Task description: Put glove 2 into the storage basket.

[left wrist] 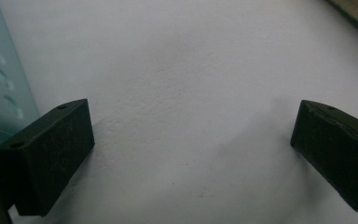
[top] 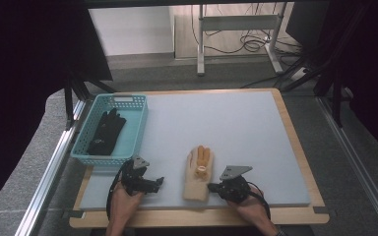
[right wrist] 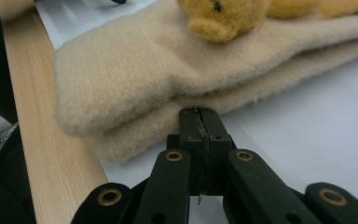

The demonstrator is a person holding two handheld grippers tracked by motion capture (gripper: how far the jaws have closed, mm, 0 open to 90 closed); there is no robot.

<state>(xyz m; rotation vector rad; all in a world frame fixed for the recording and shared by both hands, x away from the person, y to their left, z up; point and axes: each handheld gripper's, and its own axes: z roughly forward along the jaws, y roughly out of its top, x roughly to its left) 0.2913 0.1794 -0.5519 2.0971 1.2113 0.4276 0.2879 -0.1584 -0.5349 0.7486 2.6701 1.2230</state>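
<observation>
A pair of beige fuzzy mittens [top: 198,174] with an orange plush bear [right wrist: 223,16] on top lies stacked on the grey mat near the front. My right gripper [top: 209,187] is just right of the mittens' cuff end. In the right gripper view its jaws are shut against each other, and the tip of the right gripper [right wrist: 199,116] sits at the edge of the lower mitten [right wrist: 135,135]. I see nothing between the jaws. My left gripper [top: 160,182] rests left of the mittens. In its own view, the left gripper [left wrist: 191,140] is wide open over bare mat.
A light blue basket [top: 128,101] at the left holds black gloves [top: 107,132]; its wall [left wrist: 0,84] is beside my left jaw. The grey mat [top: 226,128] lies on a wooden board [right wrist: 42,140]. A desk frame and cables are beyond the table.
</observation>
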